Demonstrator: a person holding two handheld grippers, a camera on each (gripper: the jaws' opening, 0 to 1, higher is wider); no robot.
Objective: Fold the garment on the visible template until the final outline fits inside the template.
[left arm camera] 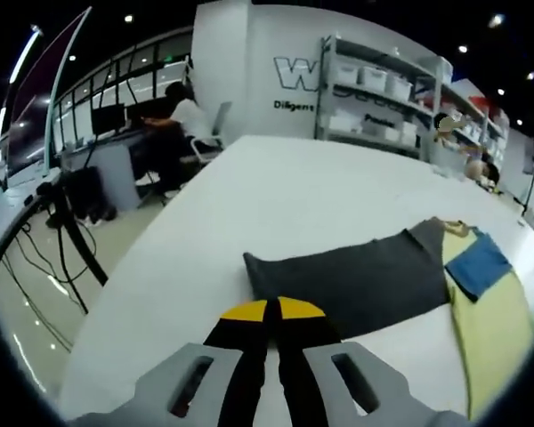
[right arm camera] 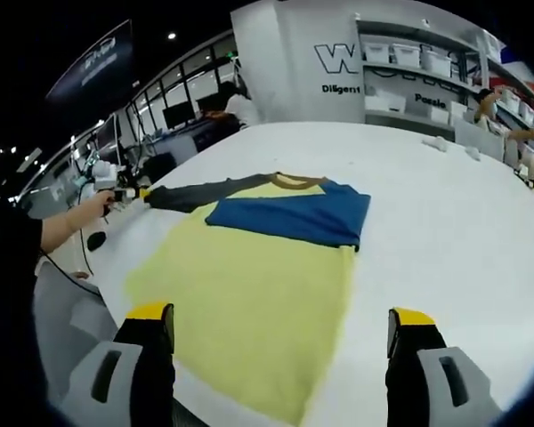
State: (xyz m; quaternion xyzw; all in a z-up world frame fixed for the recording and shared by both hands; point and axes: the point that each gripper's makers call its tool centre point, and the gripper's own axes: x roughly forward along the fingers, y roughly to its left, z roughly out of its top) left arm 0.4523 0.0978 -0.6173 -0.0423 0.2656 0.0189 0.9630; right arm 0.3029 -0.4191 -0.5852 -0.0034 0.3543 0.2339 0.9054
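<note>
The soft grey sleeve (left arm camera: pixel 356 280) is pinched flat by the closed left gripper (left arm camera: pixel 269 311); the right gripper (right arm camera: pixel 280 331) is held wide open over the yellow shirt (right arm camera: pixel 249 302) on the smooth white tabletop (right arm camera: pixel 445 213).

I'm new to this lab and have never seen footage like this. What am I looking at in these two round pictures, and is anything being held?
A person holds a pair of tongs in each hand, and a fisheye camera rides on each. In the left gripper view, the left tongs are shut on the end of the grey sleeve. In the right gripper view, the right tongs stand open and hold nothing, hovering at the near edge of the yellow shirt. The shirt lies flat on a white table, its blue sleeve already folded across the chest. The left tongs also show at the far left of that view, pulling the grey sleeve outward.
</note>
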